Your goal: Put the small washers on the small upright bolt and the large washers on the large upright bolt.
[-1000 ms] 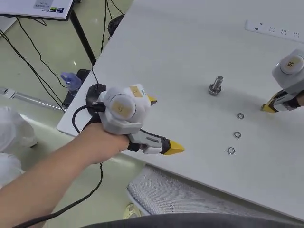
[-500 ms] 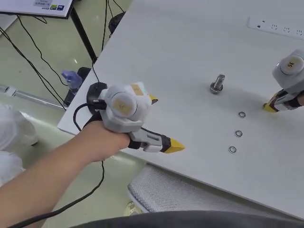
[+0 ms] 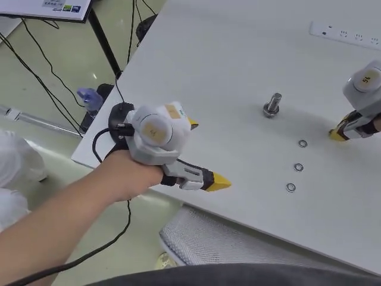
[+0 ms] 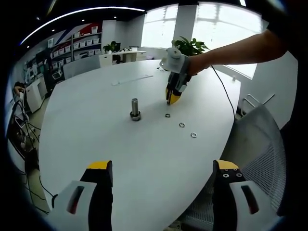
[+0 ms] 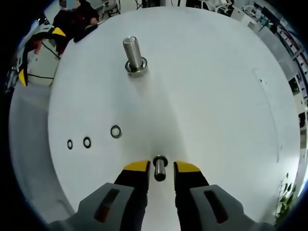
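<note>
A large bolt (image 3: 272, 105) (image 4: 135, 108) (image 5: 134, 56) stands upright on the white table (image 3: 226, 53). Three small washers (image 3: 298, 167) (image 4: 182, 125) (image 5: 87, 142) lie in a row near it. My right gripper (image 3: 340, 134) (image 5: 160, 167) is at the table's right side, with its jaws close on either side of a small upright bolt (image 5: 160, 168). In the head view that gripper hides the small bolt. My left gripper (image 3: 205, 154) (image 4: 162, 166) hovers over the near left table edge, open wide with nothing in it.
A white power strip (image 3: 345, 36) lies at the far side of the table. A grey mesh chair (image 3: 238, 250) sits under the near edge. Cables and a desk leg (image 3: 107, 44) are on the floor to the left.
</note>
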`<state>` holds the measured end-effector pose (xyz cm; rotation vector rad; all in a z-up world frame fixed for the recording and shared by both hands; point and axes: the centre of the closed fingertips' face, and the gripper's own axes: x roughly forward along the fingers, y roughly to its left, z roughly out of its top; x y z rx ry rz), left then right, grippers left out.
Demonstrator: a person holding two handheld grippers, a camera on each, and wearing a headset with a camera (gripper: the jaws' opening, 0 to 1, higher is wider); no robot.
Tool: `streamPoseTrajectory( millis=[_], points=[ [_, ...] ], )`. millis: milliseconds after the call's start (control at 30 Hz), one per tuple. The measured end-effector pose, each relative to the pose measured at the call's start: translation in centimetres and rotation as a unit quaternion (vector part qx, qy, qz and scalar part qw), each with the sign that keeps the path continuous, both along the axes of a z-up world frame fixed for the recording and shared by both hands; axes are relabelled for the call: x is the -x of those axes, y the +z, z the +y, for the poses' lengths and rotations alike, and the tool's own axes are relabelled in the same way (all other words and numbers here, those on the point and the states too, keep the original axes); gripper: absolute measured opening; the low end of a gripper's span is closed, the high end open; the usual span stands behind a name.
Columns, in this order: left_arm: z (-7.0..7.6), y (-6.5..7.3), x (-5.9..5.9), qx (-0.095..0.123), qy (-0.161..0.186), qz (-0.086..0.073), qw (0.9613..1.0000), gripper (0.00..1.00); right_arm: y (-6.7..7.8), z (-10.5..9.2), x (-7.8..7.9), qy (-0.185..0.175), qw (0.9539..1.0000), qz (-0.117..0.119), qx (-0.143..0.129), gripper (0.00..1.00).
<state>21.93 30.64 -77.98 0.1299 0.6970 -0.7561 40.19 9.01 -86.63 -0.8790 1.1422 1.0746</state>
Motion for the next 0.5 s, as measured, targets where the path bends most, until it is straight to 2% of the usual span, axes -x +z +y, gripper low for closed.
streamPoseTrajectory(
  millis=[367, 500],
  points=[
    [-0.1, 0.1, -0.1, 0.0, -0.003, -0.003, 1.0, 0.85, 2.6, 1.3, 0.4, 0.017, 0.9997, -0.013, -0.012, 0.23],
    [-0.4, 0.3, -0.1, -0.001, -0.007, -0.006, 1.0, 0.86, 2.8, 1.7, 0.2, 0.027, 0.9994, -0.015, -0.012, 0.24]
  ],
)
